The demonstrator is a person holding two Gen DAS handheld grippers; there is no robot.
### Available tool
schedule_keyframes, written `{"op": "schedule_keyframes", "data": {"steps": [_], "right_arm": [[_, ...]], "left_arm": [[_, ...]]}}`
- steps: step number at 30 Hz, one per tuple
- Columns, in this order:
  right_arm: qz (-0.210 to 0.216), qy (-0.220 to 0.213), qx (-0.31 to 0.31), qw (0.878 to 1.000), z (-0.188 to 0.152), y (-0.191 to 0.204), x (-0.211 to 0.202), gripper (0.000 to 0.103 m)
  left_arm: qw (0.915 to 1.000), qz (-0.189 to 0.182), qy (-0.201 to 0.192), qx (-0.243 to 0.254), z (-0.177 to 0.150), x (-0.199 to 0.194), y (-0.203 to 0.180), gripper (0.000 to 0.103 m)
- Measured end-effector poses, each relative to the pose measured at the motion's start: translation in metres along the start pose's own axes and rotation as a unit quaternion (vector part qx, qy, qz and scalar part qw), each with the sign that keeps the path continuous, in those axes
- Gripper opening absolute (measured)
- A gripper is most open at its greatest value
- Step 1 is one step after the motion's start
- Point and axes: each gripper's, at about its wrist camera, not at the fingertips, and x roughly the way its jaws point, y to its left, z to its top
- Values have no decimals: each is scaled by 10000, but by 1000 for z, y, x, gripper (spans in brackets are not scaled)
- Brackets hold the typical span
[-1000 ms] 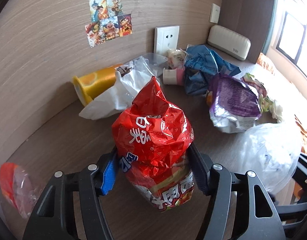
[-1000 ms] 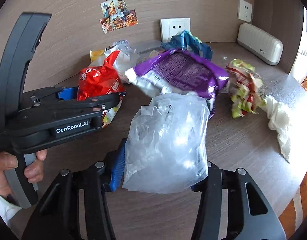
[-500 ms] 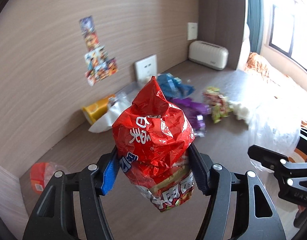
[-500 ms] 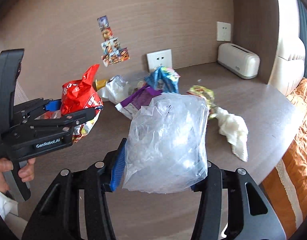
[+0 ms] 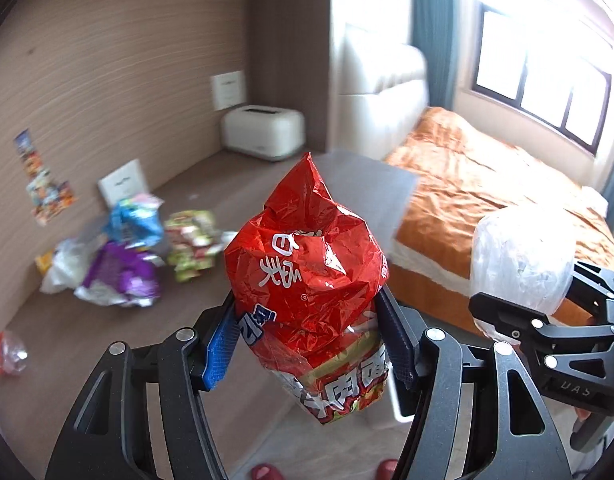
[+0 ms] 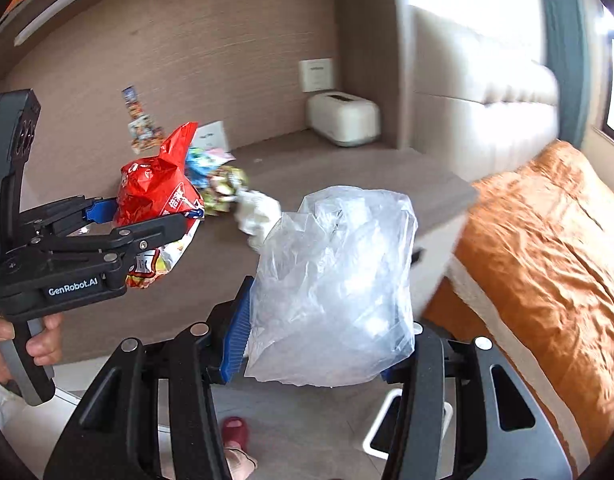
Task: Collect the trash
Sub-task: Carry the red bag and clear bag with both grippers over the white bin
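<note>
My left gripper is shut on a crumpled red snack bag, held in the air off the desk's front edge. My right gripper is shut on a clear plastic bag, also in the air. In the left wrist view the clear plastic bag shows at the right, level with the red one. The right wrist view has the left gripper and the red snack bag at its left, with a hand on the handle. On the desk lie a purple bag, a blue bag and a green wrapper.
The brown desk ends at a corner beside a bed with an orange cover. A white box-shaped appliance stands at the desk's back. A white tissue and a red-capped wrapper lie on it. A red slipper is on the floor below.
Both grippers have drawn back and up from the desk and swung right, each still holding its bag. The trash pile has shrunk into the distance and the bed has come into view.
</note>
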Motion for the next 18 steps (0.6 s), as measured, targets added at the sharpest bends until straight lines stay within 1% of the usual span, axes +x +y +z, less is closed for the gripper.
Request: {"op": "schedule_keyframes", "data": {"steps": [2,4,7,9,10,13,16,18], "right_arm": [[-191,44,200,9996,-10,-25,-5,51],[-478,85,436,9979,-22,-52,-11,51],[-809,167,752,9937,-42,-81,-18,51],[-1069,307,859,9901,-57,-99,-18,51],[-1154,380,887,9886,-64,-105,-16,51],[-1376,709,1052,9823,-90,-127,-2,51],[-1516,1036,1131,9765,-118,-147,21,51],[-1536,1254,1132,9736,-139,-161,43,51]], "left_arm": [[9995,-272,16,161,2,10,-31,63],[9982,-487,69,346,4,21,-55,63],[9935,-850,179,731,1,39,-90,63],[9880,-1161,332,963,-5,55,-110,63],[9839,-1341,453,1091,-11,67,-121,63],[9731,-1707,773,1344,-28,96,-143,63],[9571,-2053,1177,1670,-57,141,-164,63],[9489,-2200,1357,1812,-74,166,-177,63]]}}
